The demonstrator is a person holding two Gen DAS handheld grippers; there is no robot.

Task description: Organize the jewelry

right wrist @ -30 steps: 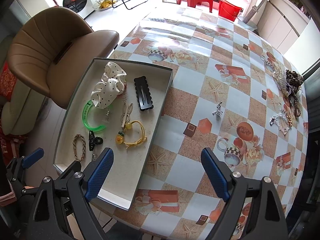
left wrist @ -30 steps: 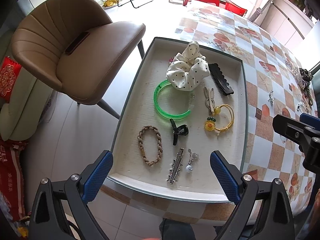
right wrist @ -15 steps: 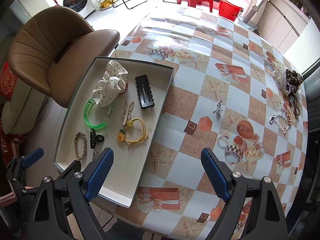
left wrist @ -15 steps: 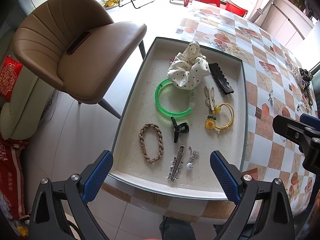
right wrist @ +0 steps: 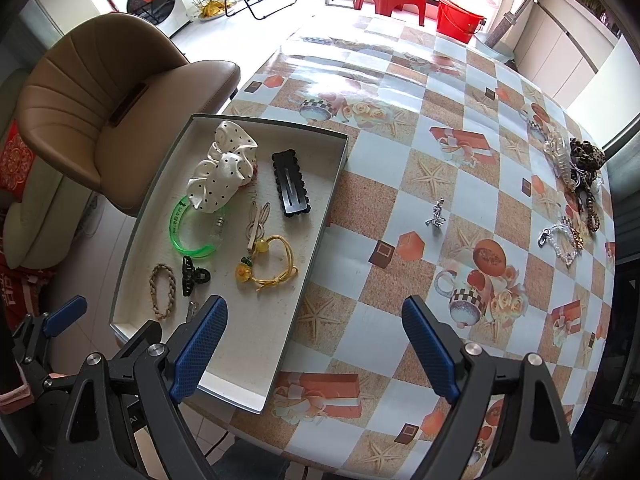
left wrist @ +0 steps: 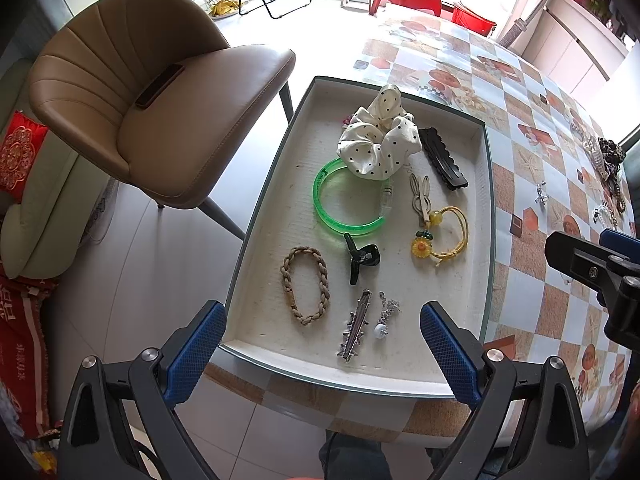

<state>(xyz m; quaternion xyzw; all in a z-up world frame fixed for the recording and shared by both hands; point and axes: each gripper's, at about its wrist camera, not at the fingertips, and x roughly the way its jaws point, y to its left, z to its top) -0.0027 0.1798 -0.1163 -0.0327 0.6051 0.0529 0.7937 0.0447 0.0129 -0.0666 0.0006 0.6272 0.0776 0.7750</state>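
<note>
Tray (left wrist: 486,200) holds glossy green bangle (left wrist: 348,204), braided bracelet (left wrist: 306,284)

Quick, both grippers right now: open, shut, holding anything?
Left gripper: open, holding nothing, above the near end of the tray.
Right gripper: open, holding nothing, above the table.

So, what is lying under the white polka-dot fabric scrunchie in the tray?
The white polka-dot scrunchie covers one end of the green translucent plastic bangle. A small red-pink piece shows at its edge; the rest of that piece is hidden.
</note>
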